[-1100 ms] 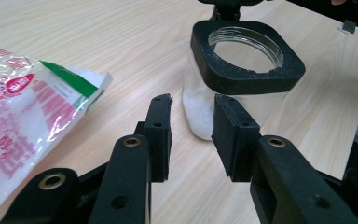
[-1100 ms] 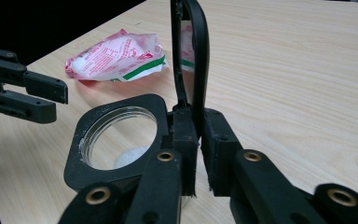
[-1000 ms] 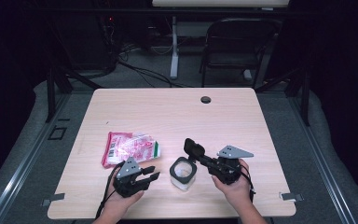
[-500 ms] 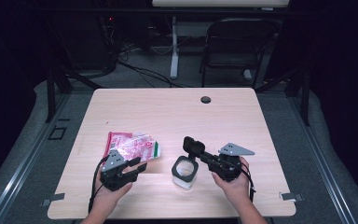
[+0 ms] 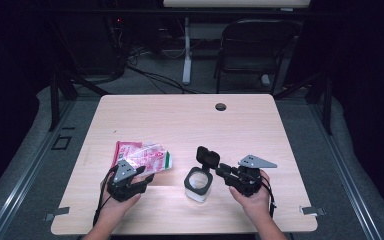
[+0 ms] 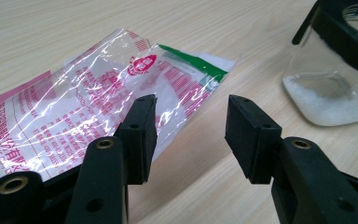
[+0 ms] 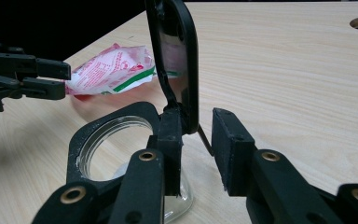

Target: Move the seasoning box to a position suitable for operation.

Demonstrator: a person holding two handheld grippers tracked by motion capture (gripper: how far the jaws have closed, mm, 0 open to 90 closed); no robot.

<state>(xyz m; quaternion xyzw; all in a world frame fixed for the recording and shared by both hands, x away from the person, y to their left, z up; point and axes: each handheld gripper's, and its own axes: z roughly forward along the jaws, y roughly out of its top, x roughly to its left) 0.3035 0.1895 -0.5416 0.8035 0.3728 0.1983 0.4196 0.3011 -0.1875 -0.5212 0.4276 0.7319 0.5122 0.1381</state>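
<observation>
Black tongs (image 5: 147,178), brass-ringed screw holes

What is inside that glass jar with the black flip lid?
A low layer of white grains lies on the bottom of the glass jar. Its black collar hides part of the inside.

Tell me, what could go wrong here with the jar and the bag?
The glass jar stands open, its hinged lid flipped up right by the right gripper, whose jaws have just been opening. A bump there might tip the jar and spill the white powder.

The plastic bag lies flat and looks slippery. The left gripper, its jaws just opened wider, might slide off it or only crumple it.
</observation>
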